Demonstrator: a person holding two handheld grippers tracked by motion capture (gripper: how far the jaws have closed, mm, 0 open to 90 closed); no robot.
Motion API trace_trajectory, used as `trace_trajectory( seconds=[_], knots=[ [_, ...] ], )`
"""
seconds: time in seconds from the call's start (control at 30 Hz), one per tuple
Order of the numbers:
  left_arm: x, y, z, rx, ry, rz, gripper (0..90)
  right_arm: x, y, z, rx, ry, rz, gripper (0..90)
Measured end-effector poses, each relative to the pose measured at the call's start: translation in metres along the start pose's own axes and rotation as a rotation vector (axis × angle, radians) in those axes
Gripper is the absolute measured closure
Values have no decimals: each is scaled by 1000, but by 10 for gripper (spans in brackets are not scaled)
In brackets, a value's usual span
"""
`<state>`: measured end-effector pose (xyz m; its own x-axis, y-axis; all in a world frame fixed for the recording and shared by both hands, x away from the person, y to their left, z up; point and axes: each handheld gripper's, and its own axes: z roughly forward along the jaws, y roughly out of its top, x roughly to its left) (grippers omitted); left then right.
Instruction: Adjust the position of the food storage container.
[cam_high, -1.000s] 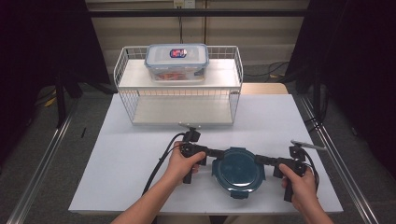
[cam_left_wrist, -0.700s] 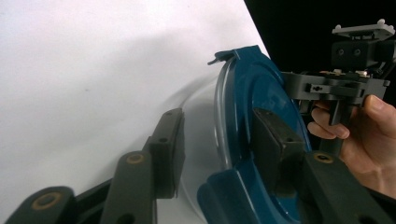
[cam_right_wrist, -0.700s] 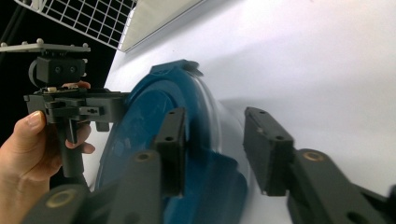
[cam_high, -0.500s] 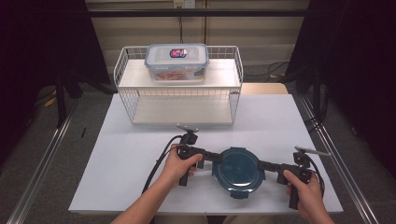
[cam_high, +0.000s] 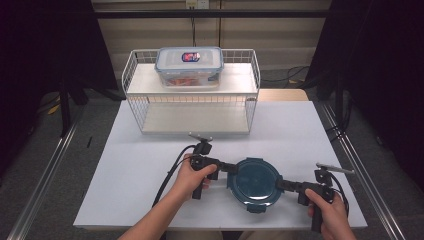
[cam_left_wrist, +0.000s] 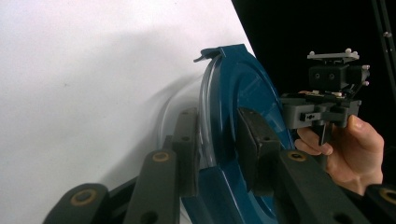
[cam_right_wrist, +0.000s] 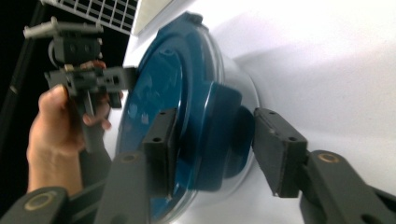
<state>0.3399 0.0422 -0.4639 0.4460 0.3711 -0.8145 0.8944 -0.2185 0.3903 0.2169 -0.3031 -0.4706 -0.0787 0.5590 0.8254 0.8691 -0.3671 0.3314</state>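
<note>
A round clear container with a dark blue lid (cam_high: 257, 182) rests on the white table (cam_high: 150, 145) near its front edge. My left gripper (cam_high: 231, 169) reaches in from the left. In the left gripper view its jaws (cam_left_wrist: 222, 135) have just been closing and now clamp the lid's rim (cam_left_wrist: 238, 79), with one pad on top and one underneath. My right gripper (cam_high: 281, 184) comes in from the right. Its jaws (cam_right_wrist: 215, 126) straddle a blue latch flap (cam_right_wrist: 224, 116) and have just been closing slightly. One pad lies on the lid (cam_right_wrist: 159, 79), while the other stands clear of the flap.
A white wire rack (cam_high: 192, 107) stands at the back of the table, with a clear lidded box (cam_high: 189, 65) on its upper shelf. Its lower shelf is bare. Metal rails run along both sides of the table, and the surroundings are dark.
The right hand has shifted slightly toward the table's near edge and its jaws stand wider than a second ago. The container and the left hand stay put.
</note>
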Motion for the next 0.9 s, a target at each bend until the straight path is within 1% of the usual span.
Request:
trace_trajectory(
  seconds=[0.07,0.1,0.13,0.17,0.2,0.23,0.27,0.3,0.33,0.37,0.47,0.53,0.57,0.6,0.63,0.67,0.7,0.73,0.77,0.8,0.83,0.87,0.9],
  knots=[
    [0,1,-1,1,8,-7,723,-1,1,1,0,5,1,538],
    [1,1,-2,-1,8,0,725,0,2,1,4,-3,2,540],
    [1,2,-2,-3,1,-15,729,1,2,2,-5,0,13,543],
    [2,2,-4,7,6,-13,730,2,4,3,-3,-1,13,546],
    [3,3,-5,-11,5,-14,735,2,5,3,-3,0,4,550],
    [3,3,-6,-5,7,-24,737,4,7,5,-3,3,16,553],
    [4,4,-7,-6,3,-29,737,5,10,7,-5,-1,0,556],
    [5,4,-9,-4,-6,-34,737,6,12,8,-4,2,2,560],
    [6,5,-12,5,11,-27,737,7,15,11,-8,8,0,563],
    [5,5,-12,-4,11,-46,737,7,18,14,-6,10,5,565],
    [8,4,-18,1,6,-52,742,6,26,22,-10,21,2,569],
    [10,4,-21,1,17,-46,746,6,31,27,-12,28,4,570],
    [11,3,-22,0,15,-50,745,6,34,30,-9,27,2,570],
    [12,2,-23,1,1,-71,744,8,36,32,-8,31,9,571],
    [12,2,-24,-6,6,-76,744,8,39,34,-11,29,-6,572],
    [14,1,-25,-8,25,-65,744,9,41,35,-1,32,2,573],
    [13,0,-26,-15,13,-84,744,8,42,37,-4,34,-15,573],
    [13,0,-27,-10,15,-81,743,9,44,39,-5,33,-15,573],
    [13,-1,-27,-23,17,-93,743,10,45,39,6,35,-16,573],
    [13,-2,-28,-20,17,-92,742,9,47,41,4,41,-30,573],
    [13,-3,-29,-25,22,-90,741,9,48,43,9,43,-23,572],
    [13,-3,-29,-33,14,-85,740,9,49,43,16,42,-24,571],
    [13,-4,-29,-33,17,-94,739,9,50,45,15,43,-23,570]
  ],
)
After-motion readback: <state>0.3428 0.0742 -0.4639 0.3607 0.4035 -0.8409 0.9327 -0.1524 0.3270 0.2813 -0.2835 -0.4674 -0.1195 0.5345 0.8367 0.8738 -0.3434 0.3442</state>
